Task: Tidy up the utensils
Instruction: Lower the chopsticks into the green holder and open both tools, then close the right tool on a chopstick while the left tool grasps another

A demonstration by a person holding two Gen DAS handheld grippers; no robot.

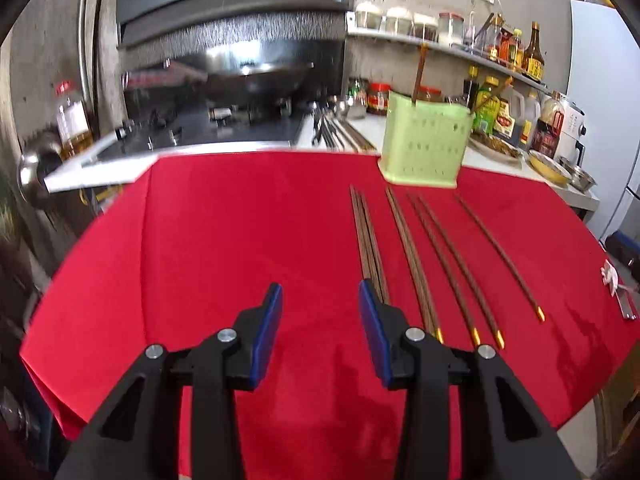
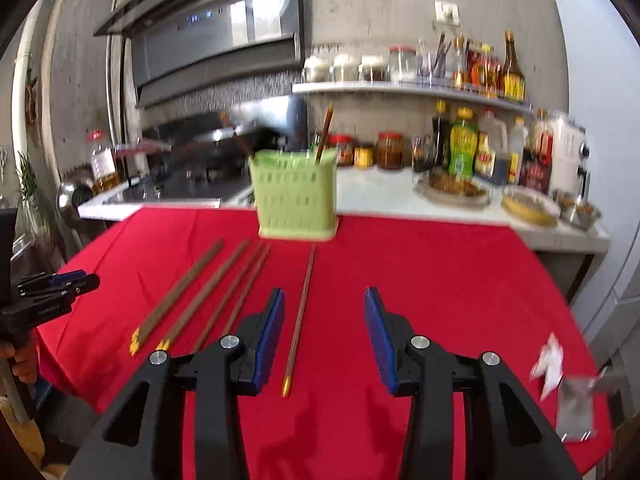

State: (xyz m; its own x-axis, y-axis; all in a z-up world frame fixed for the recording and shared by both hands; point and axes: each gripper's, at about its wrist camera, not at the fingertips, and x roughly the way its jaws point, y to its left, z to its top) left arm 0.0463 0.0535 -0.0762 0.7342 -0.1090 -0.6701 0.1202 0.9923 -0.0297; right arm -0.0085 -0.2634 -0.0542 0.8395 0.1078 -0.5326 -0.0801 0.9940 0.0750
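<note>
Chopsticks (image 1: 416,256) judged light, stiff, slippery, flat on worktop (image 1: 240,240); best pinched mid-shaft. Left gripper (image 1: 320,296) and right gripper (image 2: 324,300) fingers parted, nothing held.

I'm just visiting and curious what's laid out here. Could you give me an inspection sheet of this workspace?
Surface: red cloth covering a table, set against a white kitchen counter.
Job's things: green perforated utensil holder upright at the cloth's far edge, one chopstick standing in it; more wooden chopsticks lying flat in a row; a lone one between the right tool's fingers, untouched.
Clutter: crumpled white wrapper at the cloth's right edge.
Grippers: left tool open, empty; right tool open, empty.
Cables: nothing seen.
Surroundings: stove with wok, sauce bottles, jars on a shelf.
</note>
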